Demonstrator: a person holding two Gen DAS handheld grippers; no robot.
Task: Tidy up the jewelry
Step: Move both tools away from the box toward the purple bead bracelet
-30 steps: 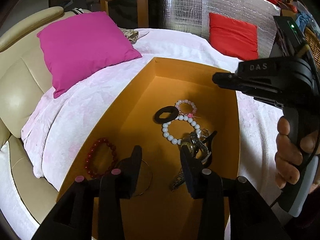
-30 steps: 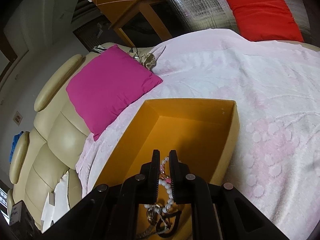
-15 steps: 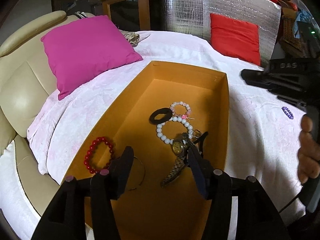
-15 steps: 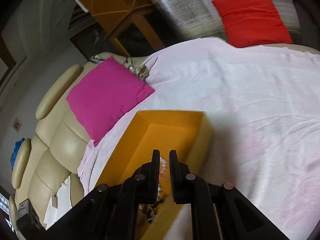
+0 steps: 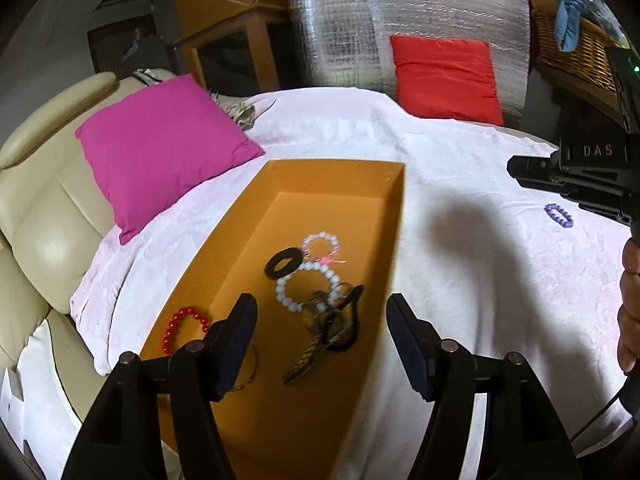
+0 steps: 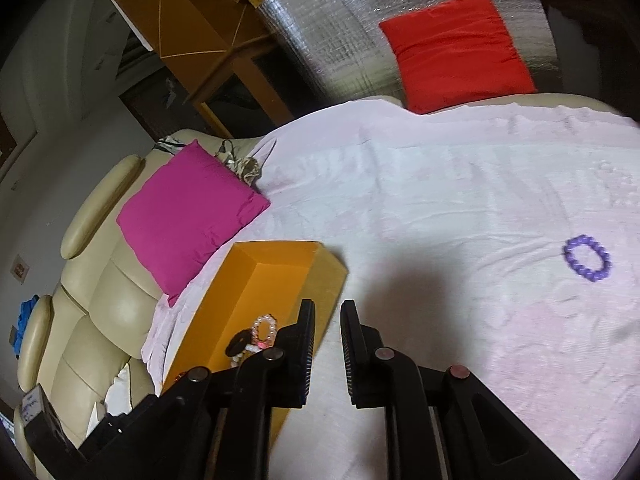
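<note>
In the left wrist view, the left gripper (image 5: 320, 332) hung with its fingers spread wide and nothing between them, poised over the near end of the orange box (image 5: 394, 216). Ahead of the fingers, inside the box, lay a white bead bracelet (image 5: 306, 288), a pink bead bracelet (image 5: 320, 243), a black ring (image 5: 283, 263) and a dark tangle that looked like a watch (image 5: 320, 332), though the blur made that uncertain. A red bead bracelet (image 5: 182, 328) lay just left of the left finger. Far off to the right of the fingers, beyond the box wall, a purple bead bracelet (image 5: 559, 215) lay on the pale sheet (image 5: 460, 160), close under the right gripper's body (image 5: 576, 184).

In the right wrist view, the right gripper (image 6: 328, 344) was slightly parted, holding nothing, its fingers over the sheet (image 6: 440, 200) just right of the box (image 6: 324, 272). The purple bracelet (image 6: 587, 258) lay ahead and well to the right of the fingers, flat and apart from everything else, a near-round loop with no strong long axis. The right hand was plainly the nearer one, so it seemed the likelier to fetch it, with a swing rightward and forward and wider fingers.
</note>
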